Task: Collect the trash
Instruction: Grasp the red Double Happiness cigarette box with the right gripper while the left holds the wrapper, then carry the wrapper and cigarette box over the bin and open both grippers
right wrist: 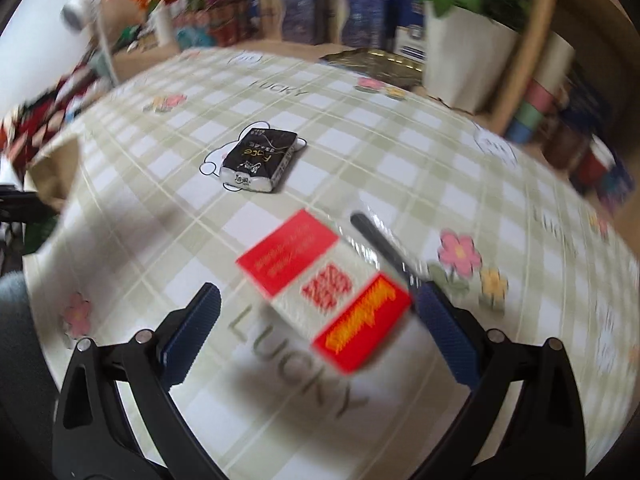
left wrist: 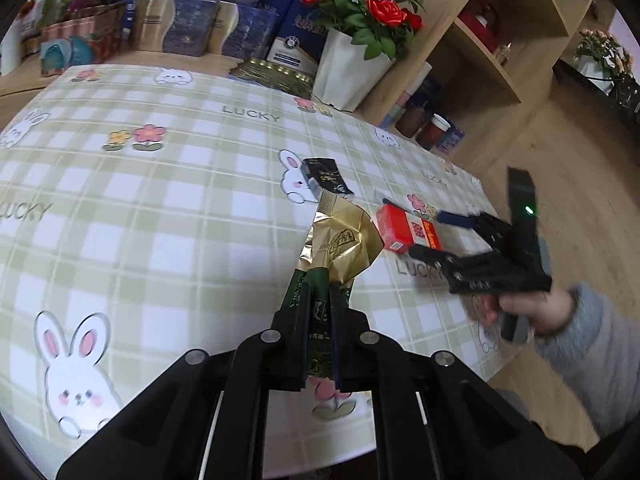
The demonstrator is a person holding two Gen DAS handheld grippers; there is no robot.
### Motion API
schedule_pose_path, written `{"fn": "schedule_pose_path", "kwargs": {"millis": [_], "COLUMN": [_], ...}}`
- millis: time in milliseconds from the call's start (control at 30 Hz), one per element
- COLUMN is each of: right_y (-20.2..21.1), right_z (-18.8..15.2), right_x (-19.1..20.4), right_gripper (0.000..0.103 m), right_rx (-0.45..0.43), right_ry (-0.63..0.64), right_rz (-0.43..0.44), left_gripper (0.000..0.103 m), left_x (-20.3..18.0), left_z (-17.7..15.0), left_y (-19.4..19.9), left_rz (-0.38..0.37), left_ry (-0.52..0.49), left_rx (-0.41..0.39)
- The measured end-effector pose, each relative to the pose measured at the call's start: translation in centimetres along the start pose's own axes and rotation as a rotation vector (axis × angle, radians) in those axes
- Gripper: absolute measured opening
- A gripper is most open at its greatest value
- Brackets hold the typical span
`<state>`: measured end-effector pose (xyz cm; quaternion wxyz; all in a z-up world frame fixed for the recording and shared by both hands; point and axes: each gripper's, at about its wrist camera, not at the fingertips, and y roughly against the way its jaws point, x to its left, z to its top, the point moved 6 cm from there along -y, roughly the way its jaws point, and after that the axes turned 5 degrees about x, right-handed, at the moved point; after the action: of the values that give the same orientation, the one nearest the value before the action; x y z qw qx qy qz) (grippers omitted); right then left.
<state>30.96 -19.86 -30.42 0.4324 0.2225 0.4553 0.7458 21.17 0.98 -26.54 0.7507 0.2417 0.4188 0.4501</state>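
Note:
My left gripper (left wrist: 318, 300) is shut on a green and gold foil wrapper (left wrist: 340, 244), held above the checked tablecloth (left wrist: 160, 200). A red and white cigarette box (right wrist: 324, 288) lies on the table between the open fingers of my right gripper (right wrist: 320, 320); the box (left wrist: 406, 230) and the right gripper (left wrist: 424, 236) also show in the left wrist view. A black tissue pack (right wrist: 258, 160) lies further in on the table, also seen in the left wrist view (left wrist: 326, 178). A thin dark stick (right wrist: 384, 246) in clear wrap lies beside the red box.
A white pot of red roses (left wrist: 352, 64) stands at the table's far edge beside a gold tray (left wrist: 272, 74). Blue boxes (left wrist: 188, 24) and plants line the back. A wooden shelf (left wrist: 480, 40) stands at right. The table edge (left wrist: 492, 208) is close to the right gripper.

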Motion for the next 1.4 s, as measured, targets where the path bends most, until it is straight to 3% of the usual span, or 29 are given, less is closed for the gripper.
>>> {"fn": "schedule_pose_path", "kwargs": {"millis": [100,200,333,567,733,800,833,1000,1233,1400], "right_y": [-1.0,-1.1,-1.9,-2.2,-2.2,-1.8,-1.7,0.3,6.5,10.0], "right_z": [0.5,0.4,0.1,0.1,-0.3,-0.3,-0.4,-1.6,-4.1,-7.1], "right_x": [0.6,0.7,0.0,-0.3,0.9,0.9,0.9,1.1,3.2,4.6], "right_gripper": [0.097,0.097,0.097,0.096,0.079,0.06,0.06,0.058,0.058,0.058], "right_rx": [0.042,0.059,0.105,0.063,0.075,0.065,0.071,0.004,-0.174,-0.235], "right_ry": [0.077,0.135,0.102,-0.008,0.042,0.024,0.007,-0.081,-0.222,-0.294], "right_rz": [0.043,0.061,0.086,0.16,0.124,0.124,0.124,0.1,0.167,0.186], "left_gripper": [0.009,0.009,0.009,0.009,0.009,0.009,0.009,0.009,0.009,0.009], "left_x": [0.4,0.6,0.3,-0.6,-0.9,-0.8,-0.8,-1.0,-2.3,-3.5], "left_z": [-0.8,-1.2,-1.8,-2.6,-3.3,-3.6,-3.7,-3.9,-4.3,-5.3], "left_y": [0.9,1.8,2.1,1.5,1.0,0.9,0.9,1.3,2.8,3.9], "left_rz": [0.028,0.0,-0.004,-0.046,-0.046,-0.042,-0.042,-0.042,-0.062,-0.067], "left_ry": [-0.013,0.014,0.003,0.027,0.026,0.034,0.037,0.036,0.018,0.0], "left_rx": [-0.008,-0.02,-0.028,-0.011,0.013,0.019,0.021,0.023,-0.004,-0.009]}}
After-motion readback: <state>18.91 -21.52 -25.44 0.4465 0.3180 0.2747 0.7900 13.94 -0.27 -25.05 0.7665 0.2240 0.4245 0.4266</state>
